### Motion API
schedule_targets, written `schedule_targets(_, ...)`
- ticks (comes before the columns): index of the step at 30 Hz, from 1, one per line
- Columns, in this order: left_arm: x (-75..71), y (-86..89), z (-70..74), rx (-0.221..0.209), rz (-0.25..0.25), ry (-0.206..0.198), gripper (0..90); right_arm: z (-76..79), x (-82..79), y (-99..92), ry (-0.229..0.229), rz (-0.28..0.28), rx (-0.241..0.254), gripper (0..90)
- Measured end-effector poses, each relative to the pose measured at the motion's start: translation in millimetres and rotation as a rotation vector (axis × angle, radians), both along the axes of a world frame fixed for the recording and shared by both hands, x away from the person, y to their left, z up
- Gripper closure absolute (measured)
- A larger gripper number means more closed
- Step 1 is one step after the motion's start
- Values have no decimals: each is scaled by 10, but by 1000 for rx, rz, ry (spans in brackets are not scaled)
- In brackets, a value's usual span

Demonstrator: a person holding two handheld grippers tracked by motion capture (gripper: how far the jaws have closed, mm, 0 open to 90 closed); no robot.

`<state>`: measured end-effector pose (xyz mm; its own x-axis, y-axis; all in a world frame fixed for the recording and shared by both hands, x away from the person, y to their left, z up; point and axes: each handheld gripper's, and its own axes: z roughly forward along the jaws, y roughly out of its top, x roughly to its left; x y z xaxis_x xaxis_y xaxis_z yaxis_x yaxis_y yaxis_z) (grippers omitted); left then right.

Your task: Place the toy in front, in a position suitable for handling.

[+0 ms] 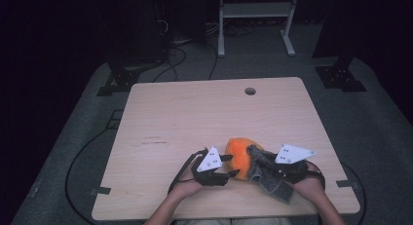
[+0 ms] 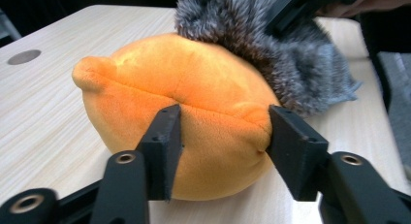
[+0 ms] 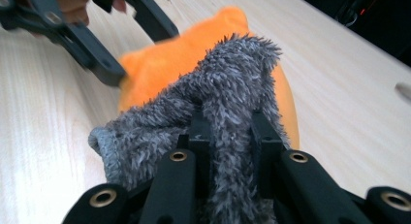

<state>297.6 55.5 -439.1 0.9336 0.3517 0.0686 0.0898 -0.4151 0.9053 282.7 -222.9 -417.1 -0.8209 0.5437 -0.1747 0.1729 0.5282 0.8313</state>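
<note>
An orange plush ball (image 1: 239, 153) lies near the table's front edge, with a grey fuzzy cloth (image 1: 272, 183) draped against its right side. My left gripper (image 1: 233, 165) is shut on the plush (image 2: 194, 88): in the left gripper view (image 2: 223, 136) both pads press into its near side. My right gripper (image 1: 255, 159) is shut on the grey cloth (image 3: 232, 88), a fold of which stands pinched between its jaws (image 3: 230, 136) and lies over the plush (image 3: 160, 64). The left gripper (image 3: 140, 54) shows at the upper left of the right gripper view. The cloth (image 2: 300, 59) covers the plush's far side.
The light wooden table (image 1: 195, 113) has a round cable hole (image 1: 250, 91) near its back edge. A white frame (image 1: 255, 10) and cables (image 1: 170, 54) lie on the floor behind. Both forearms enter at the table's front edge.
</note>
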Motion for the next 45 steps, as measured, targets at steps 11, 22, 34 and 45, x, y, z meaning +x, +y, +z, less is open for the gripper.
schedule_targets(11, 11, -71, 1, -16, 115, 41, 332, 55, -19, 29, 25, 47, -11, 750)
schedule_targets(22, -17, -79, 39, -50, 75, 76, 266, 173, 12, 230, 19, 88, -5, 752)
schedule_targets(34, -194, -197, -17, 85, -11, -101, 374, 335, -65, 394, -30, 132, -51, 753)
schedule_targets(45, -23, -87, 86, -4, 47, 39, 204, 173, 36, 96, 60, 41, 53, 756)
